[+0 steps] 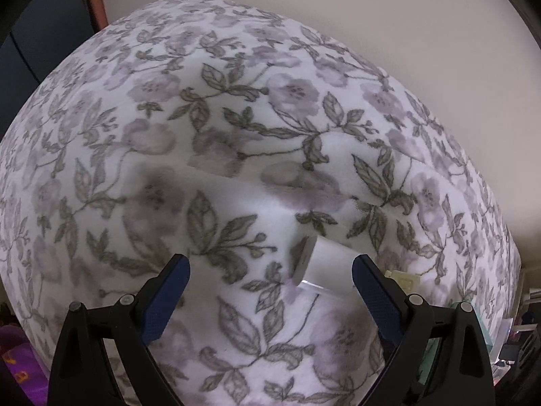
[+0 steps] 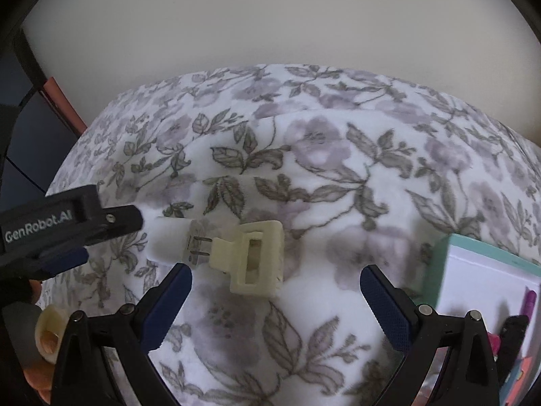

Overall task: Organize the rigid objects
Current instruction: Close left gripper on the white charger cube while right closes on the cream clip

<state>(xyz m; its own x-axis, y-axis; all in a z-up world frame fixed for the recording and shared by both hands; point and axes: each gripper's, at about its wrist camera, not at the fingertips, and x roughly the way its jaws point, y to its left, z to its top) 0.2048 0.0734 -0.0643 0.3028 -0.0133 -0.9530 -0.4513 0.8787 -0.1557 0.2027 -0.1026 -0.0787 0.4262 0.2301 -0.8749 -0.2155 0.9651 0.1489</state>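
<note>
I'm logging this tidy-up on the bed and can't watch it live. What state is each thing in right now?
Left tool: open, the white charger plug against its right finger, not clamped.
Right tool: open, holding nothing.
White charger plug: lying on its side on the floral blanket, prongs toward the hair claw clip.
Cream hair claw clip: lying on the blanket, loose.
Teal-edged box: open, pens inside.

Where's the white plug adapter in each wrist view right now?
Left wrist: the plug adapter lies low and right of centre, just inside the left gripper's right finger.
Right wrist: the adapter is left of centre, prongs toward the cream hair clip.
Shared landmark: the floral blanket under it.
</note>
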